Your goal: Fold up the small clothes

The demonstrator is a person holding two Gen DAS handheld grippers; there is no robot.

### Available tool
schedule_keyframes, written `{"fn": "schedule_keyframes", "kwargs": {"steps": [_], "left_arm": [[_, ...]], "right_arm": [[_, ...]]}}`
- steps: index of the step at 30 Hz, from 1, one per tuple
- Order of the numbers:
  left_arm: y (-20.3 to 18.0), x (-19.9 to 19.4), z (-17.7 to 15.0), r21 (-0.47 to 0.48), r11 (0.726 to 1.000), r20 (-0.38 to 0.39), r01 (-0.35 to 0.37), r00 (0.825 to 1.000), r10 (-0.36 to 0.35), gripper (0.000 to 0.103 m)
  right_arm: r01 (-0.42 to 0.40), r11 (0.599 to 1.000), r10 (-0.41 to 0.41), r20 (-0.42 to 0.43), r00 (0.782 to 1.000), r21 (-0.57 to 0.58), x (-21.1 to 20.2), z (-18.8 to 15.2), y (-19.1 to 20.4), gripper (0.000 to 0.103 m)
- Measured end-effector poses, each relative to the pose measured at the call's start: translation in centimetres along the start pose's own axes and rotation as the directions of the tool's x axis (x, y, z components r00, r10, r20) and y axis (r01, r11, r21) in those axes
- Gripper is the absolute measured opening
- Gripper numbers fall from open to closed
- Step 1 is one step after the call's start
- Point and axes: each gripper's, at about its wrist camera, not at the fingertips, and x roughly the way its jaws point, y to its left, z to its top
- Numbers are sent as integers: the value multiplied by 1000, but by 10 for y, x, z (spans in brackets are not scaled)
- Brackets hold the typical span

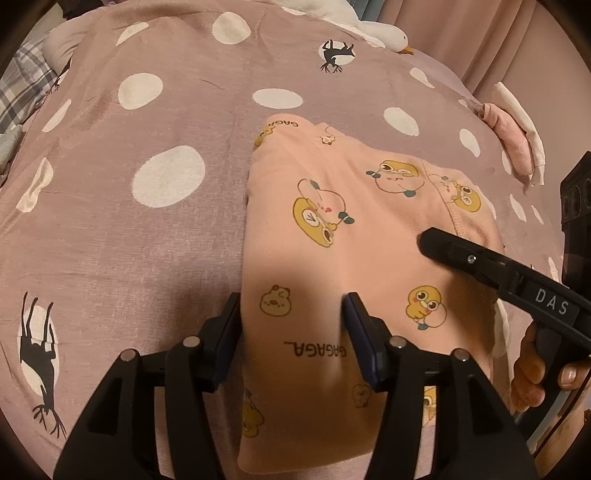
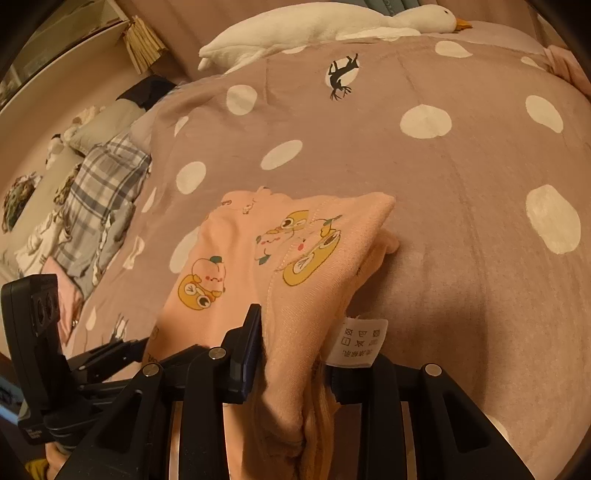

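Note:
A small peach garment (image 1: 332, 236) with yellow cartoon ducks lies partly folded on the mauve polka-dot bedspread (image 1: 147, 110). My left gripper (image 1: 291, 321) straddles its near left edge; its jaws stand apart with cloth between them. My right gripper (image 2: 295, 343) has its jaws around a bunched edge of the garment (image 2: 295, 258), beside a white care label (image 2: 360, 341), and lifts it. The right gripper also shows in the left wrist view (image 1: 428, 240) over the garment's right side.
A white plush goose (image 2: 332, 26) lies at the far edge of the bed. A pink folded cloth (image 1: 513, 140) sits at the right edge. Plaid bedding (image 2: 99, 192) and loose clothes lie to the left.

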Motion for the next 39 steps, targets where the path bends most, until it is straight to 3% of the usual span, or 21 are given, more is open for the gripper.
{"fn": "schedule_keyframes", "kwargs": {"steps": [39], "left_arm": [[10,-10,-12,7,999,18,-48,999,47,65]], "right_arm": [[25,998,-25,6,1000,60,-14,-7,-12,32]]}}
